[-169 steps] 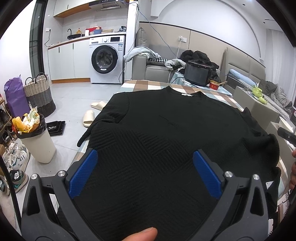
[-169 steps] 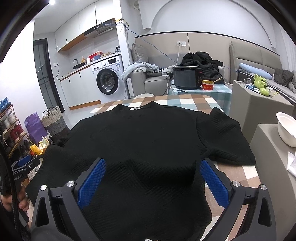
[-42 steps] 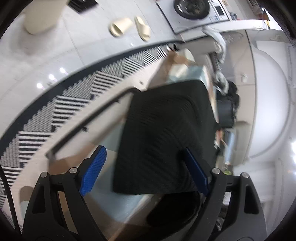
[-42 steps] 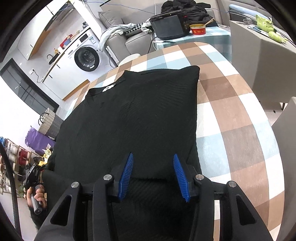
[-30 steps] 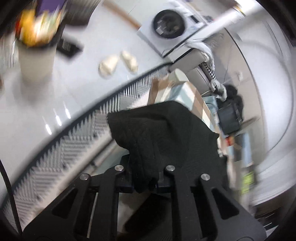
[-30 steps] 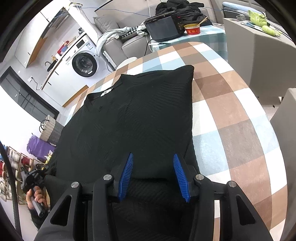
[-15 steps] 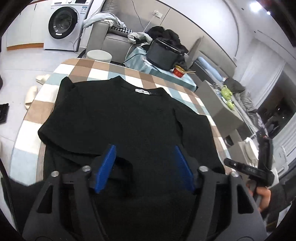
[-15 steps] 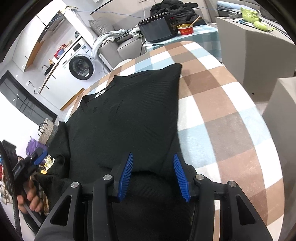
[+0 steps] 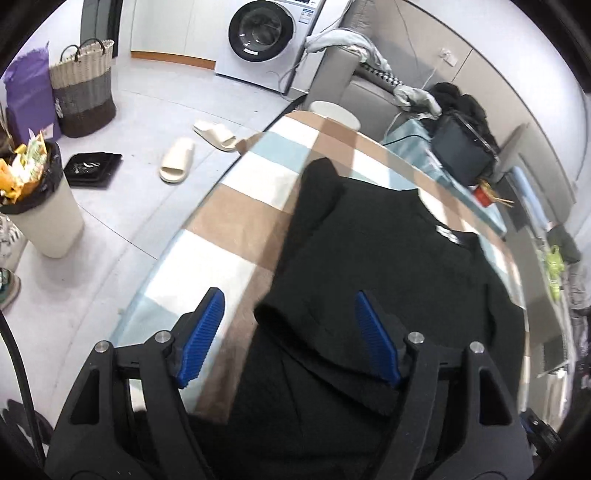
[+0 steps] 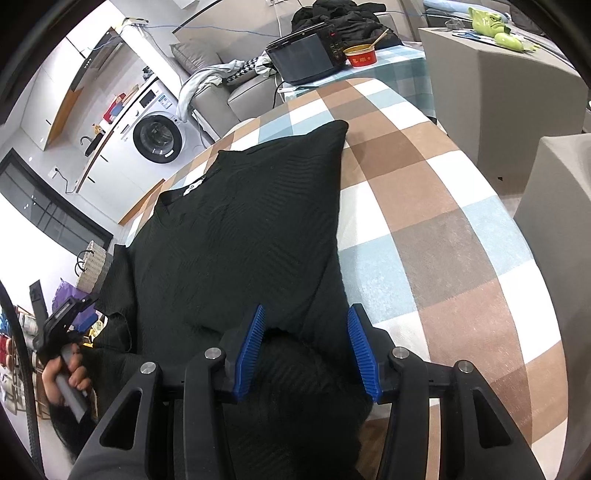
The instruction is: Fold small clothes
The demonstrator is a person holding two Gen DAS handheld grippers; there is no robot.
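A black knit sweater [image 9: 388,258] lies flat on the round checked table [image 9: 236,214], neck label away from me and both sides turned in. My left gripper [image 9: 288,339] hovers over its lower left part. Its jaws are closing, and the pads stand clear of the folded sleeve end [image 9: 303,321] below them. The right wrist view shows the sweater [image 10: 236,229] with a straight folded right edge. My right gripper [image 10: 306,350] is open over the lower right corner, both pad faces bare and fabric beneath. A hand [image 10: 62,373] holds the left gripper [image 10: 68,314] at the far left.
Slippers [image 9: 177,158], a full bin [image 9: 40,214], a woven basket [image 9: 83,92] and a washing machine [image 9: 262,33] are on the floor side to the left. A black cooker [image 10: 306,55] and red bowl [image 10: 360,55] sit behind the table [image 10: 424,221]. Grey blocks [image 10: 517,74] stand to the right.
The left gripper, shut on the left sleeve a second ago, has let it go on the sweater's body, opened and swung back toward the left side. The right gripper has hardly moved.
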